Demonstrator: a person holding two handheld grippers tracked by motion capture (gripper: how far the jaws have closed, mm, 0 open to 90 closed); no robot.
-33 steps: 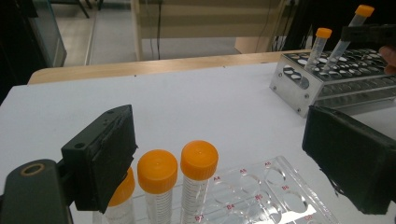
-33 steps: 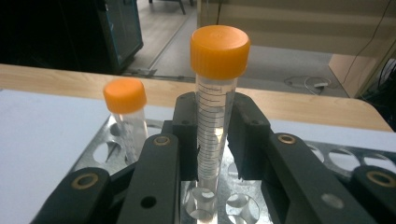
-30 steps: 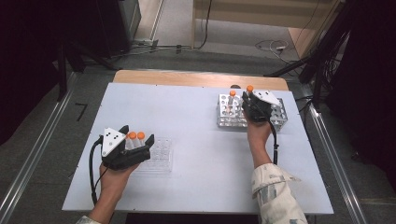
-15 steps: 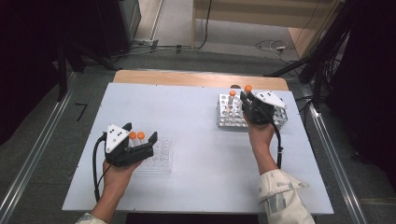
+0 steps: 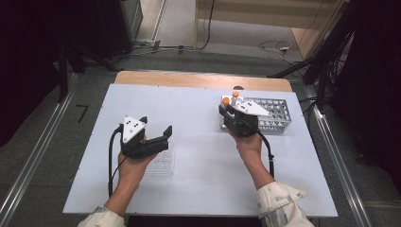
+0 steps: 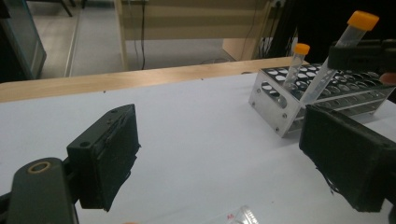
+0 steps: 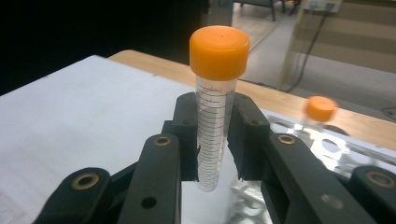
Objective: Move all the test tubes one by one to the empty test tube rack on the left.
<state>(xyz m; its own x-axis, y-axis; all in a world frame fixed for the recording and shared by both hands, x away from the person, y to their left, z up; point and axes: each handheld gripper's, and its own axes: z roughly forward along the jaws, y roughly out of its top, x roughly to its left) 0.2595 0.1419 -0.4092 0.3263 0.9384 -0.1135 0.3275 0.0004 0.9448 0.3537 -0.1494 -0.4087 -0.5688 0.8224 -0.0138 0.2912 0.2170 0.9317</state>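
My right gripper [image 5: 225,111] [image 7: 214,128] is shut on a clear graduated tube with an orange cap [image 7: 212,135] [image 5: 226,101], held upright just left of the metal rack [image 5: 273,115]. The left gripper view also shows that held tube [image 6: 327,70], leaning in front of the rack [image 6: 285,119]. A second orange-capped tube [image 5: 235,96] [image 6: 295,63] stands in the rack's near corner. My left gripper [image 5: 164,137] [image 6: 219,154] hovers at the table's left, pointing toward the rack; its wide-open jaws have just closed slightly and nothing is between them.
A clear plastic tray [image 5: 161,164] lies on the white sheet [image 5: 198,156] under the left hand; its corner [image 6: 243,214] shows below the left jaws. A wooden strip [image 5: 203,79] borders the far edge. Metal rails run along both sides.
The right gripper has carried the tube left, off the rack's top to its left side. The left gripper has shifted right and away from me, covering two orange spots seen beside it earlier.
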